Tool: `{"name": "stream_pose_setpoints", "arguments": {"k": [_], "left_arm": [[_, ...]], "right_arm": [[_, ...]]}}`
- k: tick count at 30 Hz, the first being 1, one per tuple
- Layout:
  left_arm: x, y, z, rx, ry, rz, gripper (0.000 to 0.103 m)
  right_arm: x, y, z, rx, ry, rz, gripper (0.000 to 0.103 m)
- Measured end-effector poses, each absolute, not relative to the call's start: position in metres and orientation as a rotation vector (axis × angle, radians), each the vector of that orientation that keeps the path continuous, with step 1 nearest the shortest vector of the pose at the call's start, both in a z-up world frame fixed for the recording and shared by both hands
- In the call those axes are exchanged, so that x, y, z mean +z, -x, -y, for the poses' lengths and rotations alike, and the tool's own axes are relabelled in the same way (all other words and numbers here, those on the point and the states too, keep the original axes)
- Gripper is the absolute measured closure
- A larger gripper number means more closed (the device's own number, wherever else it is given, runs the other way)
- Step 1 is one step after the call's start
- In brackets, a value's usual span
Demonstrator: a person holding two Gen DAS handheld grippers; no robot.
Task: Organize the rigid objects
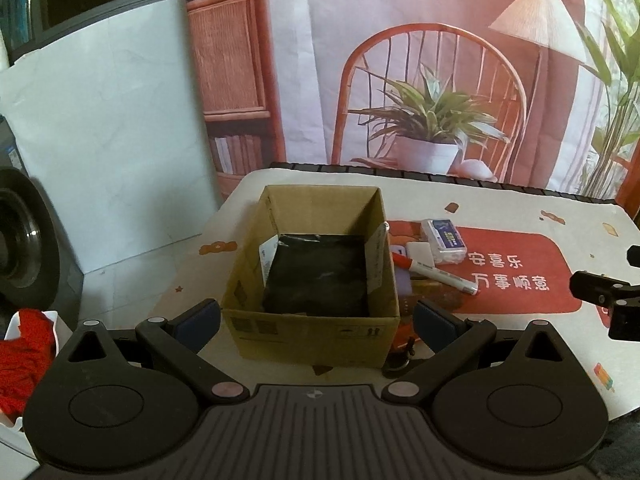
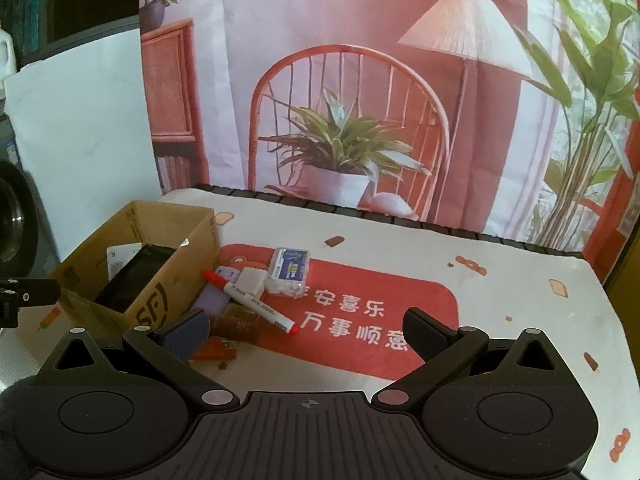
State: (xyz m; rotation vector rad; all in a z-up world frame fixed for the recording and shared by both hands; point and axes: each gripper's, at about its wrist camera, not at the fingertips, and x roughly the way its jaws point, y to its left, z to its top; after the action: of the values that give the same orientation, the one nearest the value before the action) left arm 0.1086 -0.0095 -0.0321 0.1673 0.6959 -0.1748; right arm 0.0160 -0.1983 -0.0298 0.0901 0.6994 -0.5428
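Left wrist | corrugated cardboard box | both jaws apart | cylindrical marker

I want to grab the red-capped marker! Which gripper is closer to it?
Right, probably. The right gripper hangs open just in front of the marker. The left gripper is open around the cardboard box, beside it.

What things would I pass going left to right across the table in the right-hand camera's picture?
Cardboard box → purple case → red-capped marker → clear plastic box with a blue label. Smaller items under the marker overlap too much to place.
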Motion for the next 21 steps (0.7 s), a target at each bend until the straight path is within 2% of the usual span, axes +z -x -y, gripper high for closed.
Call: {"name": "stream_pose_setpoints", "arguments": {"k": [21], "left_arm": [[-0.036,-0.121,0.004,-0.166,-0.191,-0.667,0.000]], "right_arm": [[-0.038,-0.014,0.204,-0.581,-0.090,-0.712,0.000]]}}
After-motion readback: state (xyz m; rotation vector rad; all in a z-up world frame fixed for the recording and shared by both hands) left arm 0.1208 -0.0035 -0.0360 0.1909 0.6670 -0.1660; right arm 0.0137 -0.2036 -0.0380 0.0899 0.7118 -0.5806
